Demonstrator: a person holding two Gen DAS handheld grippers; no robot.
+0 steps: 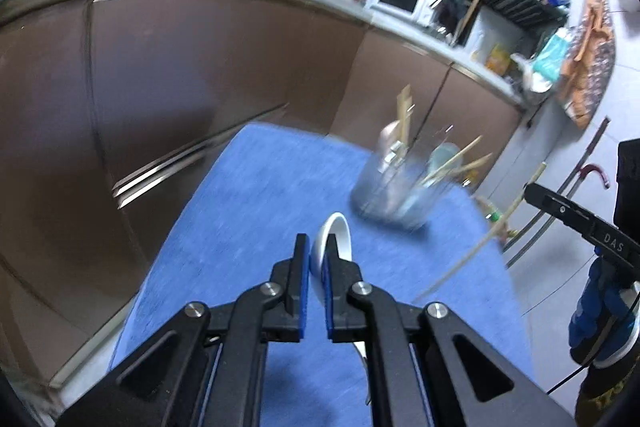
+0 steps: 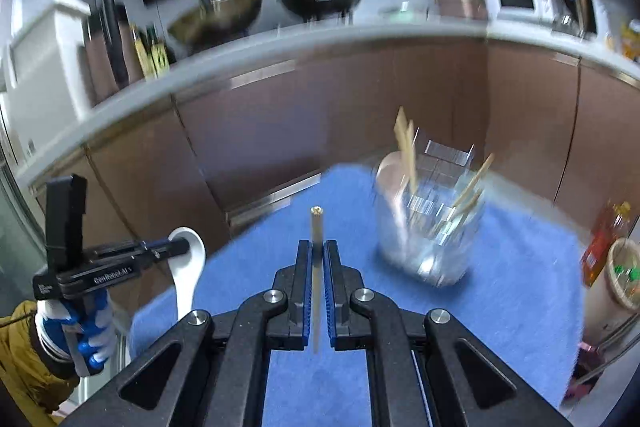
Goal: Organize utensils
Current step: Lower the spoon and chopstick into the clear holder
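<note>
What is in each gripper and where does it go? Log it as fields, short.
left gripper: shut on white spoon
right gripper: shut on chopstick
both held items: lifted clear of the blue mat
holder: clear utensil holder on the mat, upright, blurred
holder contents: several chopsticks, a pale spoon
judged next move: probably drop both items into the holder

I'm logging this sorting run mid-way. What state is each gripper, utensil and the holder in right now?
left gripper: shut on the white spoon.
white spoon: held clear of the blue cloth.
right gripper: shut on the chopstick.
chopstick: held along the fingers, tip pointing forward.
clear holder: upright on the cloth, chopsticks and a pale spoon already inside.
</note>
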